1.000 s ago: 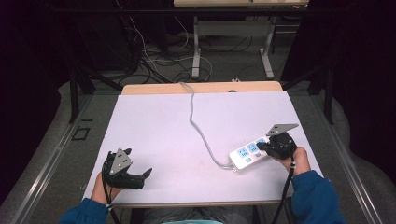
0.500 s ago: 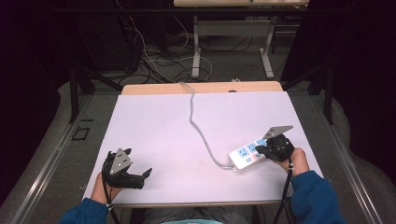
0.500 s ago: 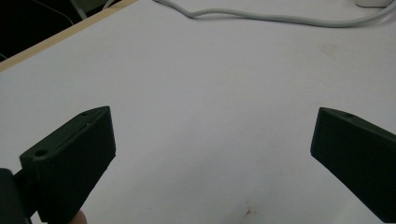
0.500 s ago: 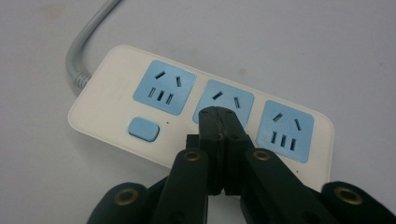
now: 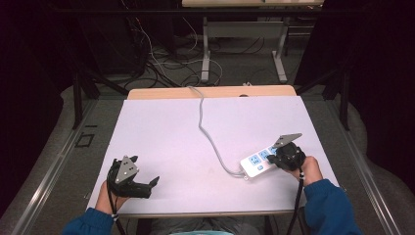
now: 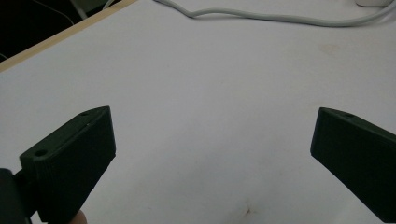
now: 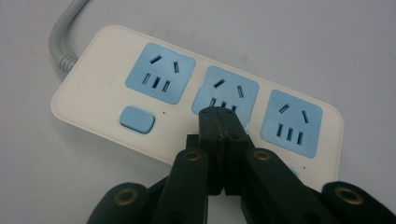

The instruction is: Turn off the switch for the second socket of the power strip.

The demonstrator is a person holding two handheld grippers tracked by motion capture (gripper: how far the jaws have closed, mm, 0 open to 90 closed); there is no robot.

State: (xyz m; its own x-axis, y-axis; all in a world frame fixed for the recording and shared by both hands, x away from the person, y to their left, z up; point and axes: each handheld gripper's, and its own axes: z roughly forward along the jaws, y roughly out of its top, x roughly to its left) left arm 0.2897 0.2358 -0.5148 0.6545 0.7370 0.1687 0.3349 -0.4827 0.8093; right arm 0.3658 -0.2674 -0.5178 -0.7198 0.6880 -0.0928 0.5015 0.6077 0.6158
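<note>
Right gripper view puts your right gripper (image 7: pixel 219 114) with its fingers clenched together, empty, and their joined tip resting at the lower edge of the middle socket (image 7: pixel 225 95) of the power strip (image 7: pixel 100 81), just above where that socket's own button would sit. Held shut like that, the tip serves as one narrow prod, which suits pressing a small switch better than spread fingers would; the blue button (image 7: pixel 136 119) under the socket at the frame's left shows what you are aiming for, while the middle one is hidden behind the fingers, so I cannot tell whether it is being pushed. In the high view the power strip (image 5: pixel 258 161) lies flat at the lower right of the desk (image 5: pixel 166 132), angled, its grey cord (image 5: pixel 204 128) running up to the far edge, and your right gripper (image 5: pixel 280 157) meets it from the near side. Your left gripper (image 5: pixel 149 183) waits at the lower left, well apart from the strip, fingers released and wide over bare desk, probably parked to keep clear.
</note>
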